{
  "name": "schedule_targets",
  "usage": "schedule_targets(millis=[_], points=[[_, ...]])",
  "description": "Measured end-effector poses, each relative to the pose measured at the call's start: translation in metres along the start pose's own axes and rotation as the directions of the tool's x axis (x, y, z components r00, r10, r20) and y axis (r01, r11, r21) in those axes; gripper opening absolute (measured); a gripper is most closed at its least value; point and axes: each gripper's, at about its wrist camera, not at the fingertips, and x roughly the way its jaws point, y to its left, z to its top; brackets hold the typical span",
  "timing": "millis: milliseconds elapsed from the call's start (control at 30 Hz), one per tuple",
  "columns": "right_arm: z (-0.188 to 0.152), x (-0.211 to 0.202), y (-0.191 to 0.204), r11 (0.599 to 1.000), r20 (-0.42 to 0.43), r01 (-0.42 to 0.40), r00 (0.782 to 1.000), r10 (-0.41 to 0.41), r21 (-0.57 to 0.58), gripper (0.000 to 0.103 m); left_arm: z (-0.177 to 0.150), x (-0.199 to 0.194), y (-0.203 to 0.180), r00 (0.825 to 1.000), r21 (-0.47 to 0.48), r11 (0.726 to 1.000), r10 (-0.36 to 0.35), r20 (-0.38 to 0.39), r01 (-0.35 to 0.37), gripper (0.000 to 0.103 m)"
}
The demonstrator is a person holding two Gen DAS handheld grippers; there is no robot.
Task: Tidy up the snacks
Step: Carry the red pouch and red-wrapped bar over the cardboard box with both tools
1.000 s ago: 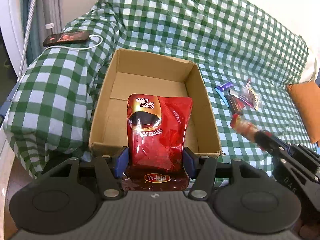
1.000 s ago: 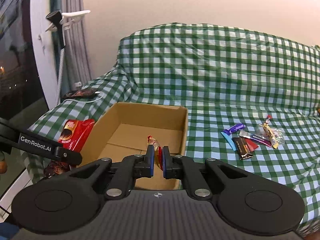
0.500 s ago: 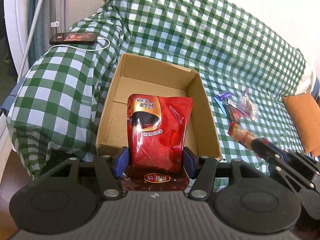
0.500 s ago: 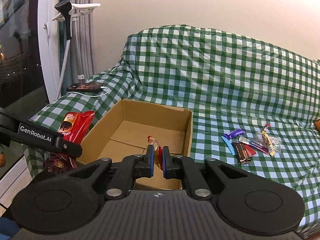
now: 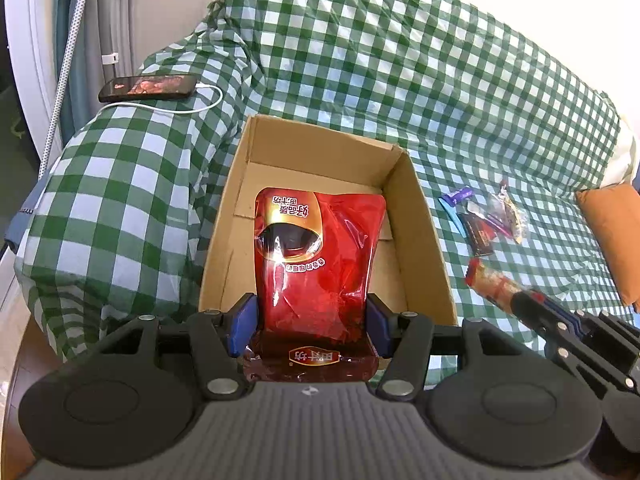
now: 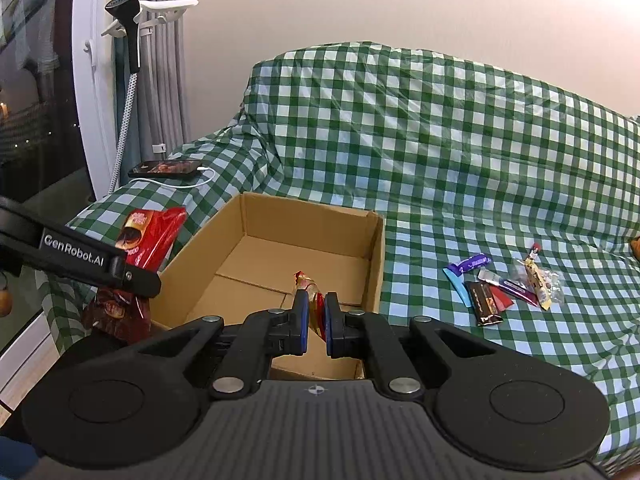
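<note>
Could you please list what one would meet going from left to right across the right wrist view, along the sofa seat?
Phone → red snack bag held by the left tool → cardboard box → pile of small wrapped snacks.

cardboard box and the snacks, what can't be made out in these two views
- Cardboard box floor, left wrist view: mostly covered by the red snack bag in the left hand-held gripper.
- Small snack in the right hand-held gripper, right wrist view: the fingers cover most of it; label unreadable.
- Loose snacks: print too small.
</note>
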Motion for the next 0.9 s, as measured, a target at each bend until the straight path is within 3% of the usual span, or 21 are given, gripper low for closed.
schedule_targets(millis=[400, 900], points=[[0.004, 0.037, -0.015, 1.0, -0.048, -0.011, 0.999, 0.011, 0.009, 0.008, 0.02, 0.042, -0.008, 0.999, 0.03, 0.999, 0.027, -0.045, -0.026, 0.063], [0.01, 0.125, -0.033, 0.998, -0.137, -0.018, 0.99, 0.026, 0.061, 0.009, 0.056, 0.129, -0.014, 0.987, 0.058, 0.996, 0.077, -0.141, -0.069, 0.063]])
